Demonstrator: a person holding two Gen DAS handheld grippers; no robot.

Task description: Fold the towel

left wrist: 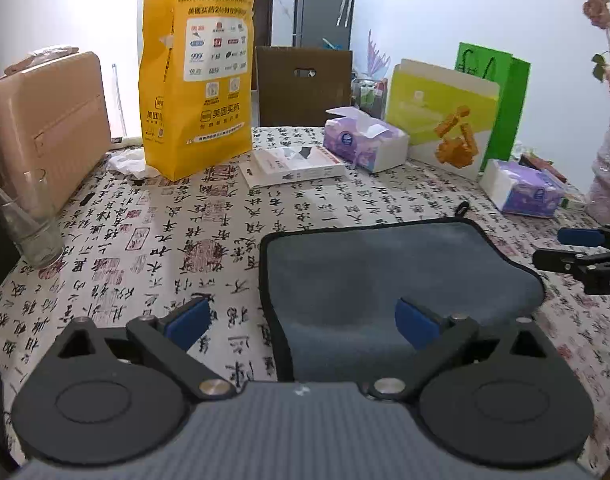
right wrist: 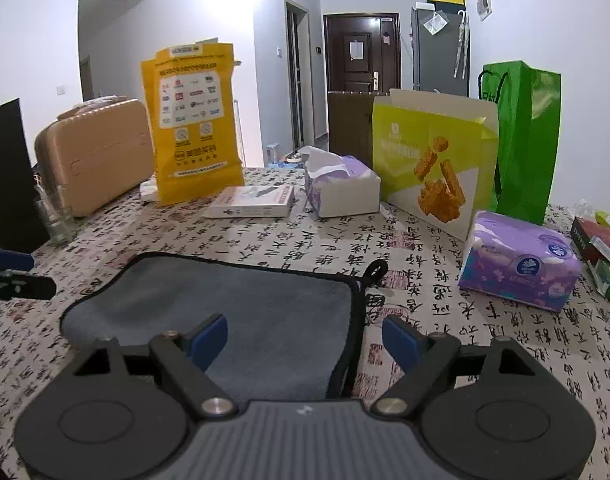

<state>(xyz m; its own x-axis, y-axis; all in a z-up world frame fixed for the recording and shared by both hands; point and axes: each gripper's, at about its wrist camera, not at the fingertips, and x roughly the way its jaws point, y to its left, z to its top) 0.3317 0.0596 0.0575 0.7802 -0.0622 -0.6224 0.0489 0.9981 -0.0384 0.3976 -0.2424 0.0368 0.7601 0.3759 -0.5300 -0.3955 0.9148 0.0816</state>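
Grey, black-edged microfibre towel [left wrist: 389, 276] lies on my calligraphy-print tablecloth [left wrist: 177, 240], between my left gripper [left wrist: 301, 322] and right gripper [right wrist: 305, 338], both spread wide and holding nothing. Beyond it I see a yellow paper bag [left wrist: 197, 80], purple tissue packs [right wrist: 519, 260], a flat white box [left wrist: 297, 164] and a clear glass [left wrist: 29, 220].

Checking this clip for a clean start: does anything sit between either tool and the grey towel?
Nothing visible does. The left tool is open over the grey towel's left edge, the right tool open over its right edge. The tissue packs and the white box lie beyond the towel.
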